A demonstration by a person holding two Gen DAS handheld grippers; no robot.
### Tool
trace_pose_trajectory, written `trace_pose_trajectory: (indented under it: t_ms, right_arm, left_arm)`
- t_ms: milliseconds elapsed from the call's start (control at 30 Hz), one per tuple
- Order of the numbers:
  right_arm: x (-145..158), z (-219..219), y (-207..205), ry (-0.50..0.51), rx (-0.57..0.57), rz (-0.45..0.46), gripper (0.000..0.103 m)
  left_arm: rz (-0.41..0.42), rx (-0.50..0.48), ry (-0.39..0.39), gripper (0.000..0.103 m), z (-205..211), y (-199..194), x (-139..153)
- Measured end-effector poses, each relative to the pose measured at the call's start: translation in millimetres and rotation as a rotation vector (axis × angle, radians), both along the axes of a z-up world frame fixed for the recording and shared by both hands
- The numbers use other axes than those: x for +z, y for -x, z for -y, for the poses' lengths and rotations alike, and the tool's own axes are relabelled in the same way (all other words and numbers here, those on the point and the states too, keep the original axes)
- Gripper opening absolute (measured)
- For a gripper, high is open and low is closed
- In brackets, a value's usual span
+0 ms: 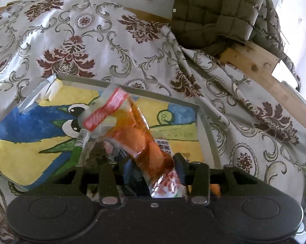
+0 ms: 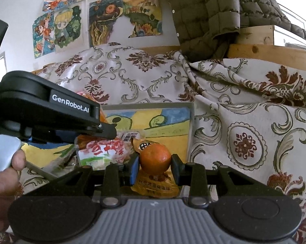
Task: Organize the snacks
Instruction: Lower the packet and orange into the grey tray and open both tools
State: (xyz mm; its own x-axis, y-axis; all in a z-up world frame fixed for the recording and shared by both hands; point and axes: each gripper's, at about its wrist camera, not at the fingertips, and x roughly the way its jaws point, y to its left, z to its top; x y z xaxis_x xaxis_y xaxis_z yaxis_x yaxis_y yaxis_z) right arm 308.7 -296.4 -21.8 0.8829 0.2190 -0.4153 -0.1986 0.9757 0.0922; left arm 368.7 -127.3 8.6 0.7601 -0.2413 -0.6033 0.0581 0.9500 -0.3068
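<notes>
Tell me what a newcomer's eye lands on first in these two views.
First, the bright orange tangerine between the right tongs, just above a yellow snack packet. Next, the orange snack pouch clamped in the left tongs, sticking up over the painted tray. Behind both, the floral cloth and a quilted green jacket.

Snack packets lie in the tray — orange rightmost.

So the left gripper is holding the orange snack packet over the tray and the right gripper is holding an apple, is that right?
Not quite. In the right wrist view the right gripper holds an orange, not an apple. The rest stands: the left gripper does hold the orange snack packet over the tray.
</notes>
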Motion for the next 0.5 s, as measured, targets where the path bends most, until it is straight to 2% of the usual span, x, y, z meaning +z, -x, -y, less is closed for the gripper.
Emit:
trace_pose_trajectory:
  t_ms: [100, 267, 367, 433, 500]
  right_arm:
    - [1.4, 0.2, 0.8, 0.003, 0.000, 0.009, 0.044]
    - [3.4, -1.2, 3.1, 0.019, -0.002, 0.022, 0.046]
    - [6.2, -0.2, 5.0, 0.024, -0.009, 0.033, 0.051]
    - [10.6, 1.4, 7.5, 0.023, -0.017, 0.046, 0.055]
    - [15.8, 3.1, 11.3, 0.022, -0.027, 0.067, 0.063]
  left_arm:
    - [-0.003, 0.014, -0.030, 0.063, -0.3, 1.9, 0.4]
    - [0.050, 0.004, -0.096, 0.082, 0.5, 11.0, 9.0]
    - [0.075, 0.002, -0.110, 0.088, -1.3, 19.1, 16.6]
    - [0.097, 0.005, -0.106, 0.088, -5.3, 26.8, 21.3]
    - [0.116, 0.020, -0.101, 0.093, -10.7, 35.2, 25.9]
